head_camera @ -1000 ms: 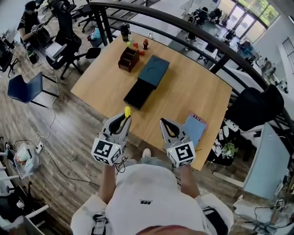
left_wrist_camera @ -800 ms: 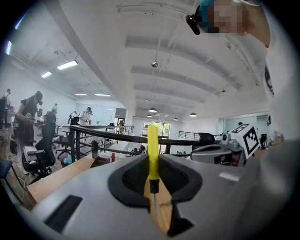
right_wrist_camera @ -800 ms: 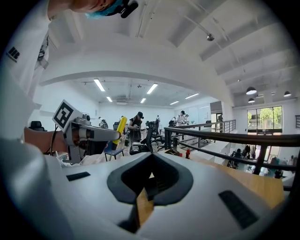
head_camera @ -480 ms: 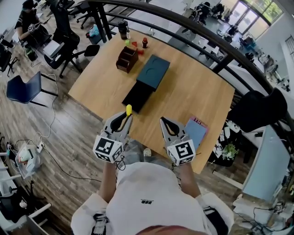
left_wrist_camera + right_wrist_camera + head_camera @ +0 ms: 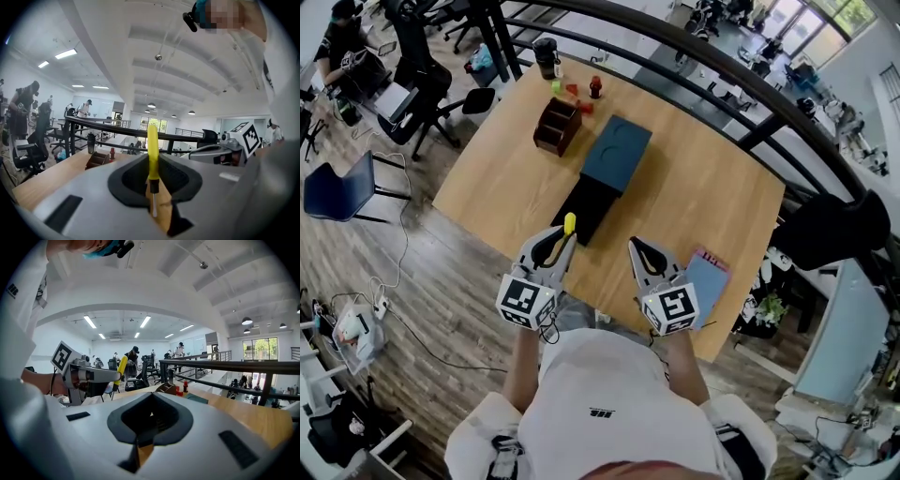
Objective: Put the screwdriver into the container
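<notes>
Yellow-handled screwdriver (image 5: 153, 145): it stood upright between the jaws of your left gripper (image 5: 562, 239), which were clenched on it near the dark collar. The handle rose past the jaw tips and the bare shaft pointed back toward the gripper body. You carried the tool in the air at about the near edge of the table (image 5: 703, 187), and it was not over any receptacle.

Your right gripper (image 5: 149, 414) had its jaws drawn together with nothing between them. It hung beside the left one, level with it and a little apart.

Progress, as judged: the pick-up was done, because the tool was off the table and firmly held. The carry and the release were left.

The likely target was the dark box (image 5: 617, 153) in the middle of the table, with its black tray (image 5: 587, 204) open on your side, just ahead of the screwdriver tip. A brown organiser (image 5: 558, 127) stood farther off to the left. I could not tell for certain which of the two the task meant. Neither showed a screwdriver inside, so nothing had been deposited yet.
</notes>
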Demonstrator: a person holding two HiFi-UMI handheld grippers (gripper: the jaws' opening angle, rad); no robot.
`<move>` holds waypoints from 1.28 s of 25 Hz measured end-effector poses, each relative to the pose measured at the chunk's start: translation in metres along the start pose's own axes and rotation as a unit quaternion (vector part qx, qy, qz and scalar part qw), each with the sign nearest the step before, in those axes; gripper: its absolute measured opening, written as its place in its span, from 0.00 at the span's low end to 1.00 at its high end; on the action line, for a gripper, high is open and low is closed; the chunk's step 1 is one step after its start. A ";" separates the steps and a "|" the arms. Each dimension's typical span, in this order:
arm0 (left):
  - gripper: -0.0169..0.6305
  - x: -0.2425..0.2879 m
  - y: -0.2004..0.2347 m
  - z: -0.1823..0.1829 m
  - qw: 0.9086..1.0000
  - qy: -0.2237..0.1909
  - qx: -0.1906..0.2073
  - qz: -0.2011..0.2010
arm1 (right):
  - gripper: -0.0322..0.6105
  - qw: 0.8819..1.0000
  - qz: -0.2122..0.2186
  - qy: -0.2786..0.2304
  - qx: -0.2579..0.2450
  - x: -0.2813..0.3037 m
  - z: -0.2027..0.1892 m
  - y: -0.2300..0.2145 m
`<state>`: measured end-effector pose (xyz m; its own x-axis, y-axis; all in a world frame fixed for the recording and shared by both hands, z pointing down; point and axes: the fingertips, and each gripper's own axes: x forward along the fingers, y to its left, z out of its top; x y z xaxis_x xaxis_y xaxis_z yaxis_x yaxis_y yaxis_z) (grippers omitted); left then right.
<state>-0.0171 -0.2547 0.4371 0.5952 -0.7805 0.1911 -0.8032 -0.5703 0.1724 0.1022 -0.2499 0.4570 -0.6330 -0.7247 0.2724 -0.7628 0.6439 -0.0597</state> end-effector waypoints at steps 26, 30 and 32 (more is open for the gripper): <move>0.13 0.123 0.079 -0.101 0.989 0.134 -0.023 -0.060 | 0.04 0.992 -0.040 0.091 0.075 0.098 -0.076 -0.046; 0.13 0.134 0.082 -0.119 0.985 0.153 -0.029 -0.068 | 0.04 0.991 -0.042 0.101 0.082 0.105 -0.087 -0.046; 0.13 0.138 0.083 -0.129 0.983 0.164 -0.033 -0.071 | 0.04 0.990 -0.043 0.104 0.085 0.107 -0.091 -0.045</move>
<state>0.0014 -0.3764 0.6020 0.6867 -0.5633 0.4595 -0.7138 -0.6420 0.2798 0.0815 -0.3340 0.5765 -0.5365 -0.6975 0.4751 -0.8357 0.5175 -0.1841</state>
